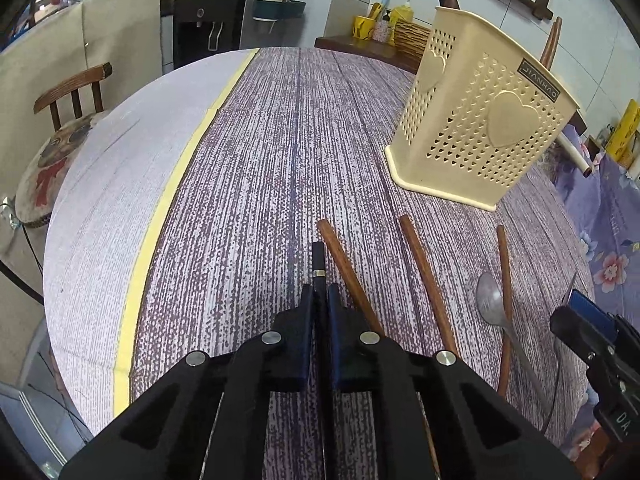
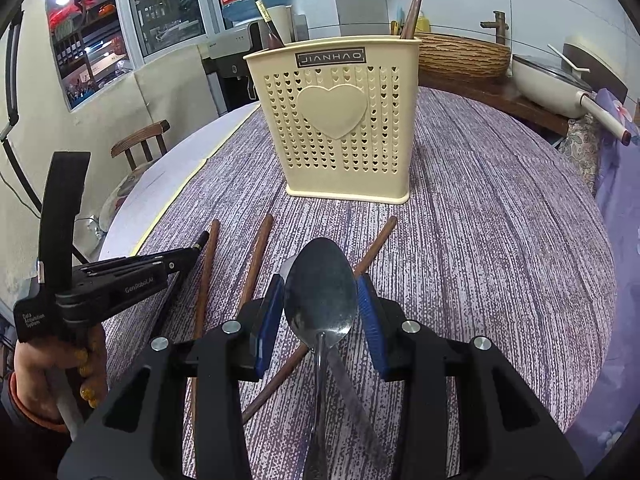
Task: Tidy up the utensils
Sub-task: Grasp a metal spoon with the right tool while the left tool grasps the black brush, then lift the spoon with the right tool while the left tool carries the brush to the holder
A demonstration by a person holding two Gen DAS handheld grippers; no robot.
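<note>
A: Item one, the largest?

B: Tabletop (image 2: 500, 240), round, under a purple-grey streaked cloth. It carries everything and runs out ahead of both tongs.

A: Next?

B: Cream utensil holder (image 2: 340, 120), perforated, with a raised heart, upright. Straight ahead of the right tongs (image 2: 321, 308) and well apart; ahead and to the right of the left tongs (image 1: 320, 312). Handles already stick out of its top, so I judge it the destination. Open top, no lid.

A: The tongs themselves?

B: Left tongs: pads nearly together, pinching a thin black chopstick (image 1: 318, 258) with a gold band. Its tip points forward past the pads, low over the cloth. The grip near one end likely leaves length free to drop into the holder. Right tongs: pads spread wide, either side of the spoon (image 2: 321, 284). Whether they touch the bowl I cannot tell, so gripping is unconfirmed.

A: The loose pieces?

B: Three brown wooden chopsticks (image 1: 348, 276) lie flat. Two are just right of the left tongs. The third crosses under the spoon between the right pads.

A: Obstructions?

B: That crossing chopstick may get caught up with the spoon. A flat grey blade-like piece (image 2: 352, 392) beside the spoon handle is too unclear to name. The two tongs work near each other.
</note>
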